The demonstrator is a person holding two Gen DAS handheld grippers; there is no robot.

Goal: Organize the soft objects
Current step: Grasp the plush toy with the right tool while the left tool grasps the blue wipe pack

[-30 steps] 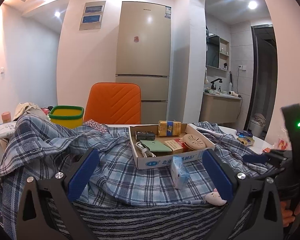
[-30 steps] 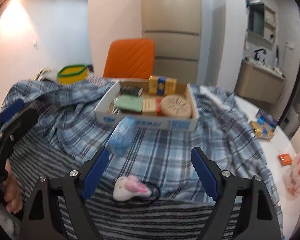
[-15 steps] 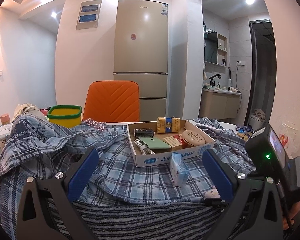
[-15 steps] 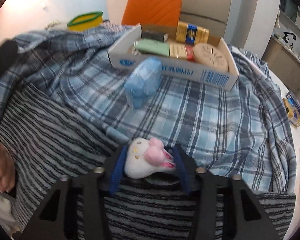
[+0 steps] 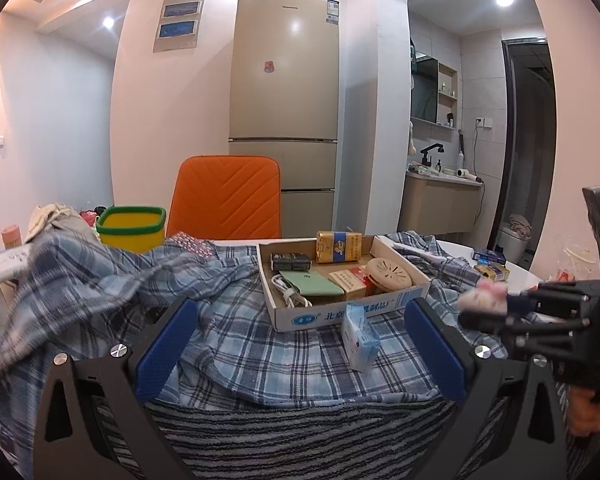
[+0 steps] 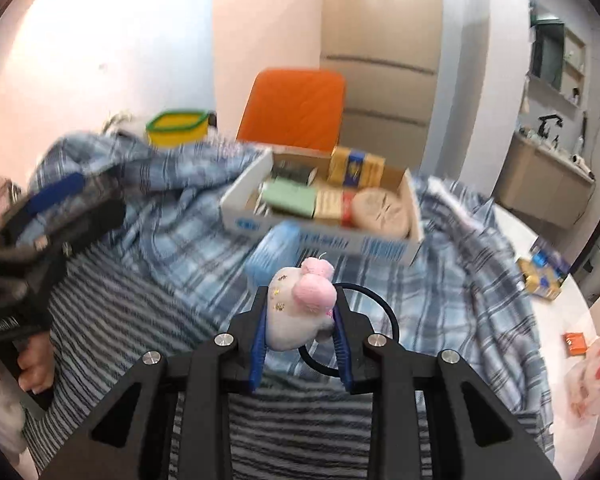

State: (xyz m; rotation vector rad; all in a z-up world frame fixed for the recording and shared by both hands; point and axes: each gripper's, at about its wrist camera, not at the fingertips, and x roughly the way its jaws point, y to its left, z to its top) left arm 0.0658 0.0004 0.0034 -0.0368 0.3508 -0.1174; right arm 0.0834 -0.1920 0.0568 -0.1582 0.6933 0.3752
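Tiny plush toy grabbed, lifted clear of the cloth

The right gripper (image 6: 300, 334) has just clamped its fingers (image 6: 257, 344) on the white-and-pink plush bunny hair tie (image 6: 300, 308), with the white cardboard box (image 6: 320, 236) at 12 o'clock. It looks light and squishy, so grip the body, not the loop. The left gripper (image 5: 300, 344) gapes empty.

A big fridge (image 5: 284, 92) stands by the wall. An orange chair (image 5: 226, 198) sits in front of it. A yellow tub (image 5: 132, 228) with a green rim is beside the chair.
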